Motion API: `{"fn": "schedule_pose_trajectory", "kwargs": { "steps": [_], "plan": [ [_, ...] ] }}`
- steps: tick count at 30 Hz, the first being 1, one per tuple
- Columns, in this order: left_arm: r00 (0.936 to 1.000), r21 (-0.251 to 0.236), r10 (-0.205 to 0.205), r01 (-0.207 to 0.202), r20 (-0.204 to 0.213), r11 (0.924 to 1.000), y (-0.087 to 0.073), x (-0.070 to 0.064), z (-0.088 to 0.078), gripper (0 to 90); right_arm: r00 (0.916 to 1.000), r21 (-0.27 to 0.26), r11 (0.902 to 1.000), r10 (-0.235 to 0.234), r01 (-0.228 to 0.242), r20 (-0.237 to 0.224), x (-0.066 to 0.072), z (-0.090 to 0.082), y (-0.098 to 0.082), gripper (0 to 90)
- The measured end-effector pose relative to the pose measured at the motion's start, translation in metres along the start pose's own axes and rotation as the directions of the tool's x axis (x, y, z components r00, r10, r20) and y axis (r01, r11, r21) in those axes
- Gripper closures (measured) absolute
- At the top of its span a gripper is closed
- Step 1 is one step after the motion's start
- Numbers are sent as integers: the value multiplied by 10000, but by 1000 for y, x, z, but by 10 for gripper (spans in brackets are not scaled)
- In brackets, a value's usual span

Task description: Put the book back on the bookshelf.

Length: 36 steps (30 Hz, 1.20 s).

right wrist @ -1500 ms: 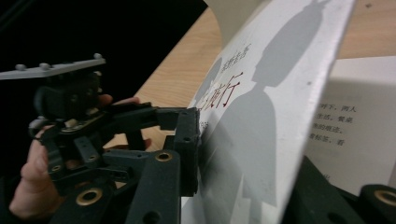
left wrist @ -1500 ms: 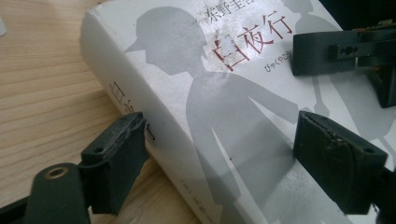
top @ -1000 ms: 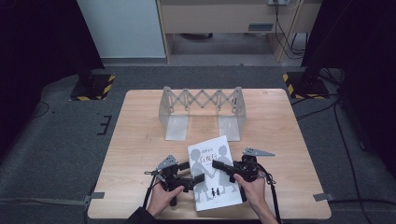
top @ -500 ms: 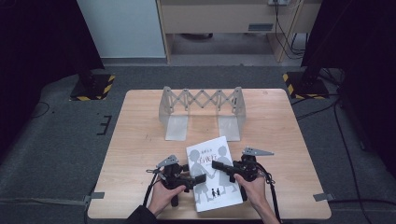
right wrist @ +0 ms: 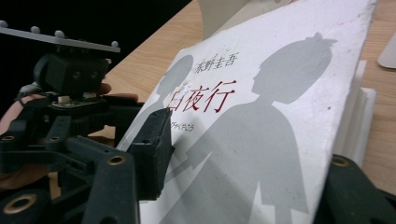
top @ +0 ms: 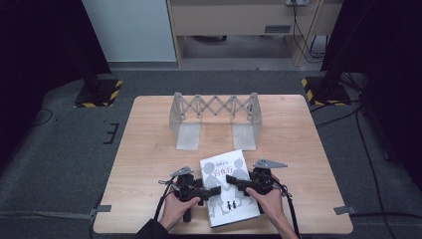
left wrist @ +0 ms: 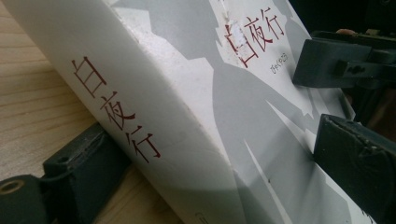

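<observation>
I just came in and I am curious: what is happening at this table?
A person works on a white book with a gripper in each hand. The left gripper clamps the spine edge. The right gripper has just been opening, its jaws around the opposite edge. A folding metal book stand waits farther back on the table.

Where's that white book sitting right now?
In the high view, the white book lies at the table's near edge, between the left gripper and right gripper.

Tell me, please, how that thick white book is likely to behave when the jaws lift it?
The book looks thick, so probably heavy for its size. Its cover appears smooth, so it may slip between narrow jaws. In the right gripper view the cover overhangs loose pages, so the block could sag or fan open.
</observation>
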<state>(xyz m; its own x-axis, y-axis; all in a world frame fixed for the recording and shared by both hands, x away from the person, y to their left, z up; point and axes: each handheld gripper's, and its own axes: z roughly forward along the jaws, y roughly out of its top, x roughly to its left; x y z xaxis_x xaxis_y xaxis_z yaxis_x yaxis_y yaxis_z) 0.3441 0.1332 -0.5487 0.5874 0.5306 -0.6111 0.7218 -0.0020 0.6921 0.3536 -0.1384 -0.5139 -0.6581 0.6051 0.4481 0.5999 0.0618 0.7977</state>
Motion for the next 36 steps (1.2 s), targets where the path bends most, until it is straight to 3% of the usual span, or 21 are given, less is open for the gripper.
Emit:
{"fn": "schedule_pose_trajectory", "kwargs": {
  "steps": [9, 13, 16, 17, 19, 21, 30, 33, 36],
  "plan": [
    [9998, 10, -125, 125, 171, 9999, 0, 0, 2, 47, 9996, 186, 9997, -149, 145, 228, -1, -3, 1, 392],
    [9999, 31, -108, 108, 20, 9999, 0, 1, 1, 90, 9888, 237, 9972, -728, 704, 1304, -5, -10, 4, 350],
    [9999, 50, -116, 117, -91, 9999, 0, 1, 0, 112, 9890, 135, 9986, -527, 514, 1380, -13, -12, 0, 348],
    [9999, 74, -91, 92, -113, 9999, 0, 1, 0, 133, 9878, 398, 9984, -456, 401, 1487, -15, -11, -1, 334],
    [9998, 48, -136, 136, -123, 9999, 0, 1, -1, 139, 9908, 369, 9993, -153, 104, 1345, -18, -10, -3, 331],
    [9998, 50, -138, 139, -126, 9999, 0, 1, -1, 139, 9901, 397, 9992, -149, 94, 1394, -19, -10, -4, 326],
    [9997, 19, -188, 188, -163, 9998, 0, 1, -1, 141, 9878, 343, 9969, 647, -702, 1415, -25, -8, -11, 205],
    [9997, -1, -180, 180, -143, 9998, 0, 1, -1, 143, 9870, 362, 9935, 1024, -1076, 1238, -27, -8, -12, 205],
    [9997, 0, -180, 180, -145, 9998, 0, 1, -1, 143, 9895, 436, 9924, 1109, -1153, 927, -27, -4, -13, 205]
  ]
}}
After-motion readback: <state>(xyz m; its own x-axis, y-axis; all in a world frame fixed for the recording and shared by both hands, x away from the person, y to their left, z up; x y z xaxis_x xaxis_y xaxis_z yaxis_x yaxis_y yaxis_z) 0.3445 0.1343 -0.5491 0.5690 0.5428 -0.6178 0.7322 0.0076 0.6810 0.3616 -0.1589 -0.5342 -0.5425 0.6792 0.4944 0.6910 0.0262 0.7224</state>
